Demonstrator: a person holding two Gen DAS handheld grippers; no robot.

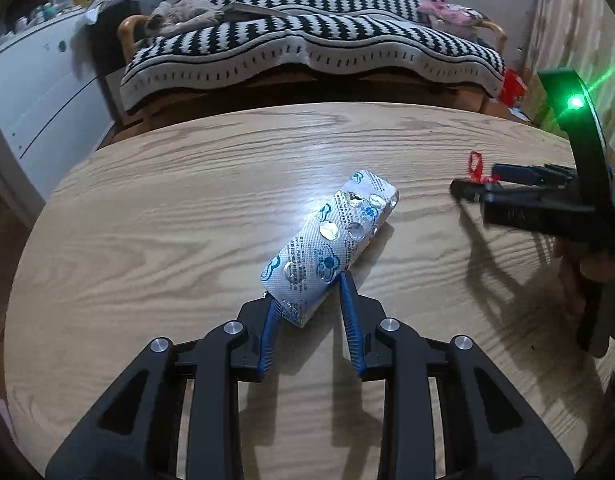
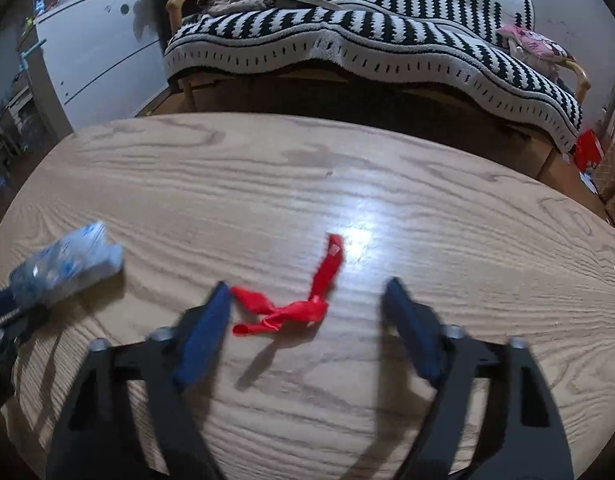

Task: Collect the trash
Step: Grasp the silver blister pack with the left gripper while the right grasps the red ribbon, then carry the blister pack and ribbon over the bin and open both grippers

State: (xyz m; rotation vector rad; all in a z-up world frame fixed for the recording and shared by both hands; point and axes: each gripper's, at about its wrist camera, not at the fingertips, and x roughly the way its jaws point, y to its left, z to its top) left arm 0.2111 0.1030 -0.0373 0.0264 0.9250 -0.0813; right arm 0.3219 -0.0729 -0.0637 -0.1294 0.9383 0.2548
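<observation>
A curled silver blister pack (image 1: 331, 240) with blue print lies on the wooden table (image 1: 167, 240). My left gripper (image 1: 305, 286) has its blue-padded fingers on either side of the pack's near end, close to it or touching it. A red scrap of wrapper (image 2: 295, 304) lies on the table between the wide-open fingers of my right gripper (image 2: 307, 288); its left finger (image 2: 211, 320) touches the scrap's end. The right gripper also shows in the left wrist view (image 1: 507, 192), with the red scrap (image 1: 477, 166) by its tips. The pack shows blurred in the right wrist view (image 2: 63, 264).
A sofa with a black-and-white striped blanket (image 1: 307, 48) stands beyond the table's far edge. A white cabinet (image 1: 31, 92) is at the left. A red box (image 2: 587, 148) sits on the floor at the far right.
</observation>
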